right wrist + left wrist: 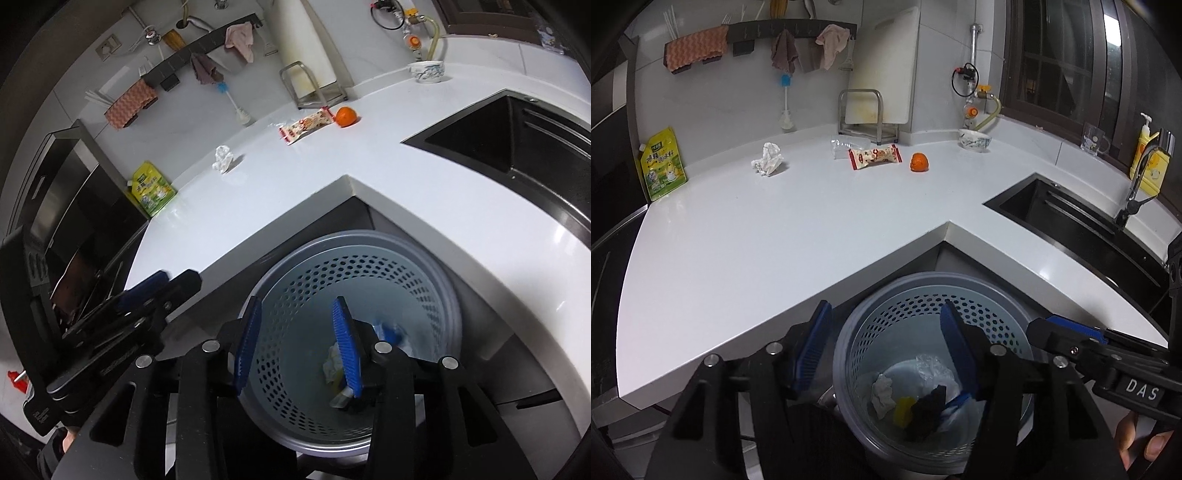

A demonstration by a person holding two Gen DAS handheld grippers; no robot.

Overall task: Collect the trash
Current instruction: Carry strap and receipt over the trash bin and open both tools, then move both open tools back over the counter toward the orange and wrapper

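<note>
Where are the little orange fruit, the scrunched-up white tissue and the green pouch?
Small orange fruit (919,162), left wrist view, its middle.
Crumpled white tissue (768,159), left wrist view, its centre.
Green printed pouch (663,164), left wrist view, its front.

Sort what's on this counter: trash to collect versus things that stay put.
Trash for the bin:
crumpled tissue
clear plastic wrapper
snack packet
orange peel, possibly a whole fruit

Staying put:
green pouch
bowl
cutting board
glass mug
soap bottle
</note>
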